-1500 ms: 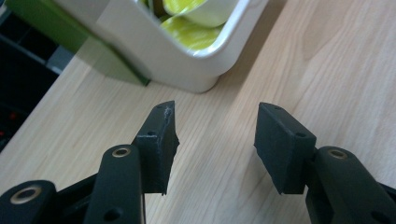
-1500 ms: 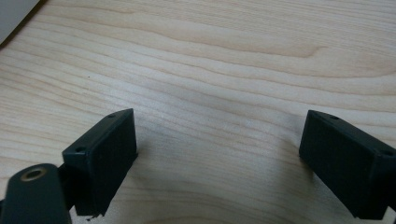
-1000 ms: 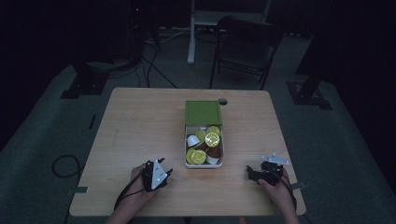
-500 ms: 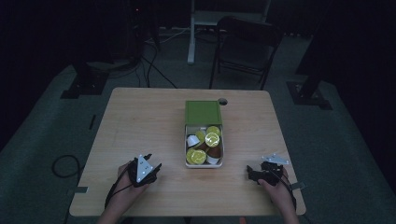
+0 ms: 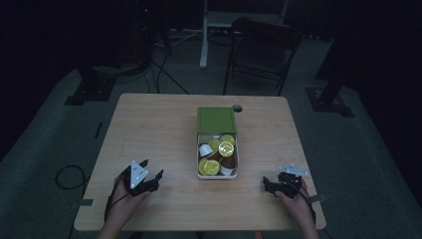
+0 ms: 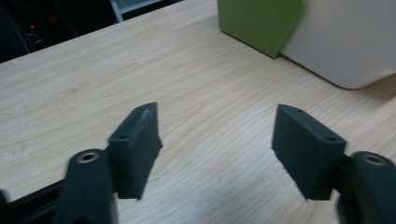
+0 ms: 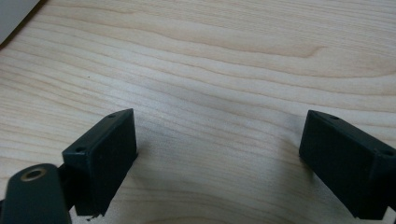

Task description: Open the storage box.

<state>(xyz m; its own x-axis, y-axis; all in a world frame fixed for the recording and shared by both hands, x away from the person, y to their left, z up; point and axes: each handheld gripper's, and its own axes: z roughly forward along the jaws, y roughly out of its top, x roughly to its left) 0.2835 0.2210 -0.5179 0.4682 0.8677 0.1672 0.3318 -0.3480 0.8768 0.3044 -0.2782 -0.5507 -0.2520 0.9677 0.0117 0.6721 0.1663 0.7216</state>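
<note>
left gripper (image 5: 152,169) slid off toward the tabletop's left front edge, jaws just spread, nothing between | right gripper (image 5: 271,185) wide apart, empty, near right front corner | capsule box (image 5: 217,169) mid-table, 2 grippers clear: looks finished

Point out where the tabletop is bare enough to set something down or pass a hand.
Bare wood lies left of the box, from the left gripper up to the far edge of the table, and right of the box, beyond the right gripper. The box itself is crowded with capsules, its green lid behind.
</note>
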